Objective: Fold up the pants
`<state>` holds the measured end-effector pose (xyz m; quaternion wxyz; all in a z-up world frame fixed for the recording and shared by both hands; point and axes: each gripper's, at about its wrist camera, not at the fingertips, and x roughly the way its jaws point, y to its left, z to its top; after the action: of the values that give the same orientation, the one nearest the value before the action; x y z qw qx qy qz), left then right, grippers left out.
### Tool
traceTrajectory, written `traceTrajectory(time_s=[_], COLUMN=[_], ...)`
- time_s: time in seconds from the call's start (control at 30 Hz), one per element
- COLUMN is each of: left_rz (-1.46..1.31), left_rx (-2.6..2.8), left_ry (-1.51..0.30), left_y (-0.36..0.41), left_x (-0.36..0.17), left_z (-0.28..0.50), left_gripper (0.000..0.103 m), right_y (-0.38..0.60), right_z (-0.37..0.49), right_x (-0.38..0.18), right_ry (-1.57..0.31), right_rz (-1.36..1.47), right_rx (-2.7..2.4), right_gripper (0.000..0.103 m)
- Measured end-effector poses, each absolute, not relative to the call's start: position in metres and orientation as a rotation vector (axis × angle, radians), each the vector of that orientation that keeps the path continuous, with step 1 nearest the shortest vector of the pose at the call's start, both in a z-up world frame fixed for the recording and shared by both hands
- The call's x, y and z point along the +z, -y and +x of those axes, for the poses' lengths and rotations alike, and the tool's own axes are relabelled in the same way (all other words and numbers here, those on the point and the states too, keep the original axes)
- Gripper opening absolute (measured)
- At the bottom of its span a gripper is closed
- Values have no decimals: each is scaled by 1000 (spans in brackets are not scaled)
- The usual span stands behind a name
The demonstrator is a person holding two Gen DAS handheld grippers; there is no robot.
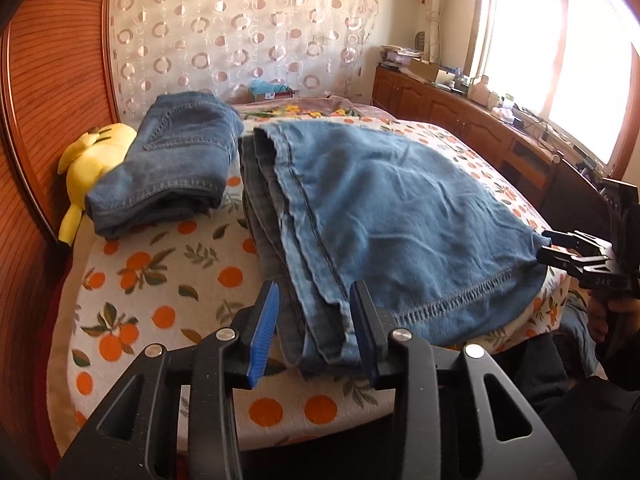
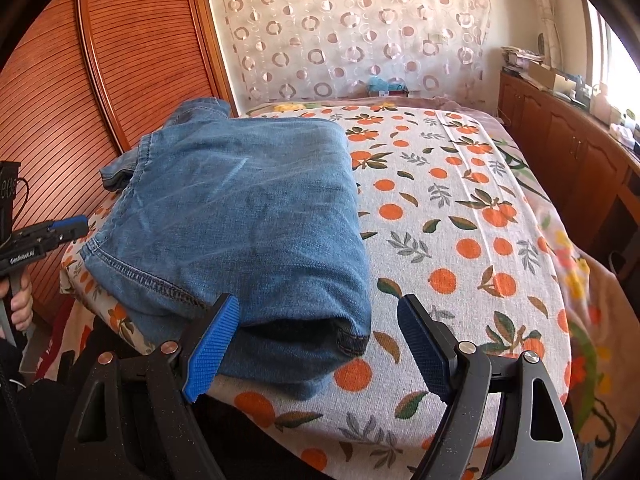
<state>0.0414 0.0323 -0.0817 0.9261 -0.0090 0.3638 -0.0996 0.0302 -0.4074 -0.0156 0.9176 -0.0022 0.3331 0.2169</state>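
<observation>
Denim pants [image 1: 384, 216] lie folded on the orange-print bedspread [image 1: 168, 280] at the bed's near edge. We find the left gripper [image 1: 316, 328] with jaws partly open astride the folded edge, pads not pressing. The right gripper [image 2: 320, 344] stands wide open about the opposite corner, gripping nothing. Second folded jeans [image 1: 172, 168] lie beside a yellow plush toy [image 1: 92, 160].

Home bedroom: bed [image 2: 460, 208] with orange-fruit print sheet, ribbed wooden wardrobe doors [image 2: 132, 52] left of the bed, circle-pattern curtain [image 2: 352, 20] behind it, cluttered wooden cabinets [image 1: 448, 108] under a bright window [image 1: 560, 48] on its right, yellow plush toy [image 1: 94, 160] on it.
</observation>
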Motion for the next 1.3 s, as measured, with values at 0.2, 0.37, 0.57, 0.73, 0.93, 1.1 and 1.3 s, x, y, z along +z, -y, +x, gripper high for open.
traceTrajectory(time_s=[0.2,0.37,0.57,0.73,0.93,1.1,1.3], left_rz=[6,44,44,63,110,119,70], left_rx=[-212,-232,-284,-318,-313,-257,-248], left_ry=[-730,-706,-686,-683,-717,-767,-799], left_y=[-24,-9,10,29,45,33,8], left_x=[-71,-61,-55,-55,-60,-76,-91], left_z=[58,74,102,124,157,178,188], left_gripper=[53,59,80,80,80,80,80], right_y=[400,387,385,390,389,390,391], right_z=[38,47,55,63,68,69,72], right_x=[0,1,-11,-14,-18,-19,-28], right_ry=[-646,-631,-658,-671,-687,-691,-707], right_rz=[-12,-42,-39,-26,-6,3,18], right_rx=[458,470,461,443,452,455,454], right_gripper=[83,79,76,75,66,65,65])
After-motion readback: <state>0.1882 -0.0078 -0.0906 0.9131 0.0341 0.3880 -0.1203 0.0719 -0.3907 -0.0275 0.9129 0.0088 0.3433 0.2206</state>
